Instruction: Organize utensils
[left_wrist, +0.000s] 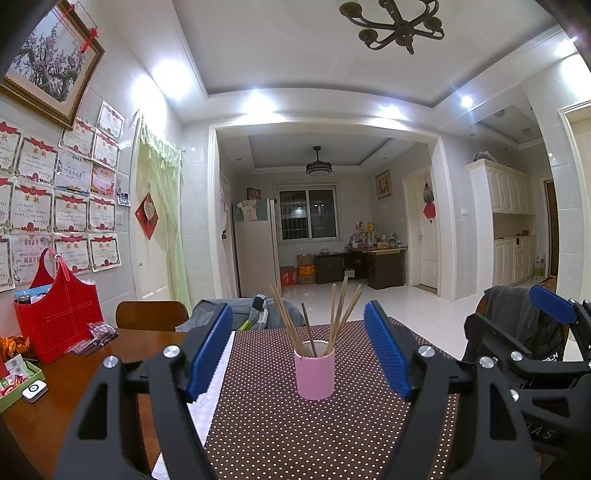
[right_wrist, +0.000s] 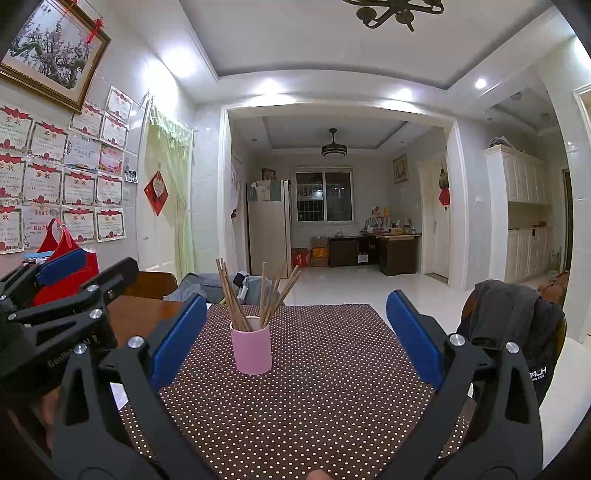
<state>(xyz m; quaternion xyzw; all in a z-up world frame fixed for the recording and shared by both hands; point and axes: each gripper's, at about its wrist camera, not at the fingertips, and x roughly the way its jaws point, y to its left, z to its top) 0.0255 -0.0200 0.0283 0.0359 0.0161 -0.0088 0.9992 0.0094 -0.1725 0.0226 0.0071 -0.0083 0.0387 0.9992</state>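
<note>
On the dotted brown mat (left_wrist: 295, 435) that covers the middle of the desk (left_wrist: 110, 354) stands a pink cup (left_wrist: 314, 373), upright, with a bundle of wooden chopsticks (left_wrist: 332, 317) fanned out of its mouth, some leaning left and some right. From the left wrist view the cup sits between the two blue fingers (left_wrist: 208, 354) of the left gripper (left_wrist: 299, 354), ahead of their tips and roughly centred in the gap, touching neither one. These fingers are spread wide and carry nothing.

From the right wrist view the same cup (right_wrist: 252, 349) lies ahead and closer to the left-hand blue finger (right_wrist: 177, 339) than to the other, apart from both. The chopsticks (right_wrist: 258, 295) rise above the finger tips. The right gripper (right_wrist: 295, 339) is likewise spread wide with nothing between its fingers. Each gripper shows at the edge of the other's view: the right one (left_wrist: 546, 332) beside the mat's right side, the left one (right_wrist: 55, 295) over the bare wood at the mat's left side.

Left of the mat, on the wooden desk, stand a red bag (left_wrist: 59, 314) against the wall, a small packet (left_wrist: 98, 334) beside it, and a green tray (left_wrist: 18, 384) of small items near the edge. A chair (left_wrist: 151, 314) stands at the far left side, and a dark jacket (right_wrist: 517, 325) hangs over another chair at the right.
</note>
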